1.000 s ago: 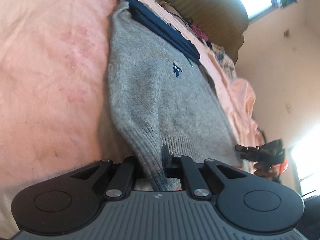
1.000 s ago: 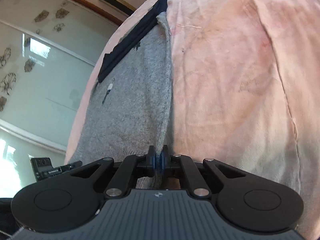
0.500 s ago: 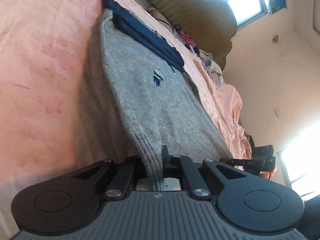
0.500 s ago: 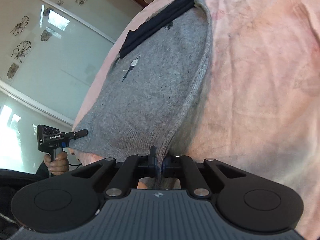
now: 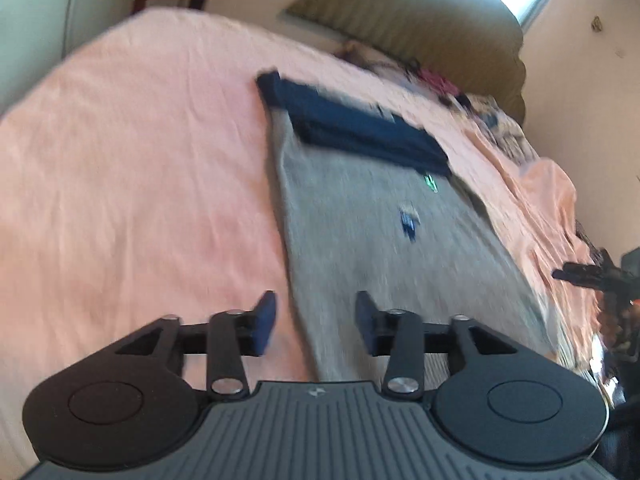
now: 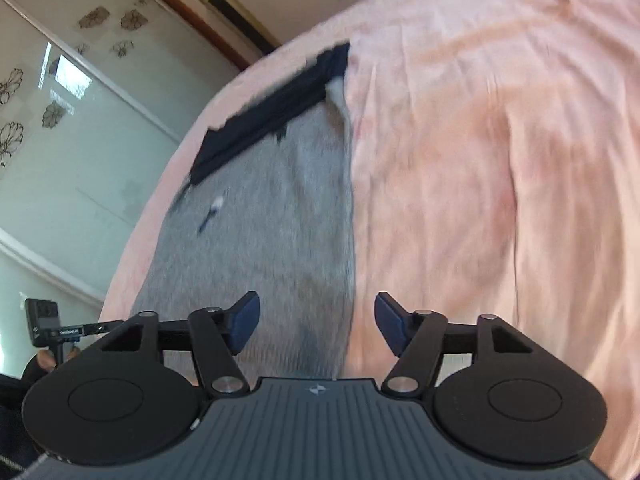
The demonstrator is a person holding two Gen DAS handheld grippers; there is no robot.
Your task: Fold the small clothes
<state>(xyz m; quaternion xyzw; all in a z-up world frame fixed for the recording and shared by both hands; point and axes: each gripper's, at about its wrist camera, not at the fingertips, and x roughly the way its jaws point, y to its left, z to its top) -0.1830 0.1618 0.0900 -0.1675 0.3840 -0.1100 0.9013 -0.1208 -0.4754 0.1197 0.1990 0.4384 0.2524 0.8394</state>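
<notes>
A small grey knit sweater lies flat on the pink bedsheet, a dark navy band across its far end. It also shows in the right wrist view, with the navy band at its far end. My left gripper is open and empty, above the sweater's near left edge. My right gripper is open and empty, above the sweater's near right edge. The right gripper also shows at the far right of the left wrist view, and the left gripper at the far left of the right wrist view.
An olive headboard and a pile of mixed clothes lie at the far end of the bed. A glass wardrobe door stands to the left in the right wrist view. The pink sheet spreads to the right.
Both grippers opened and let go of the sweater's near hem. The sweater now lies flat on the sheet. Both grippers have pulled back and up a little.
</notes>
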